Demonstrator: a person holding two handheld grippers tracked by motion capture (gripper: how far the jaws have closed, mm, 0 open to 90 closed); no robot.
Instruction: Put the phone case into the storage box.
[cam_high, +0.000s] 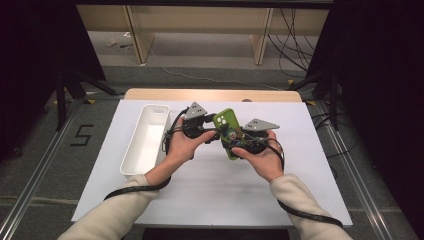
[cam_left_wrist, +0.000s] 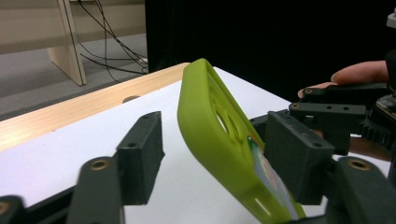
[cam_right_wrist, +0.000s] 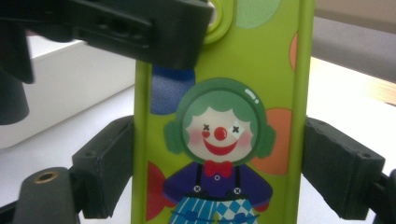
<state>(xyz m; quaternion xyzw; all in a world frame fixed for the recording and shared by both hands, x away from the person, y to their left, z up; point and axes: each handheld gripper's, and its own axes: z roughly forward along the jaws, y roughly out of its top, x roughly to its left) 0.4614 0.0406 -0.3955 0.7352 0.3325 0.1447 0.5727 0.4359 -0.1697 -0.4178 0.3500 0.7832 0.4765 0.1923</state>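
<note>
High view: you're gripping the green phone case (cam_high: 227, 131) edgewise in your right gripper (cam_high: 239, 141), left gripper (cam_high: 212, 131) straddling its top unclamped, white bin (cam_high: 145, 140) awaiting.

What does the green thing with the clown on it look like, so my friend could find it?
Look at the white table, then right of the long white bin, where two hands meet. Between them sits a lime-green phone case, gripped at its edges by the right claw. It alone is bright green and has a cartoon clown.

Lab; trailing floor cables (cam_high: 295, 35)
</note>
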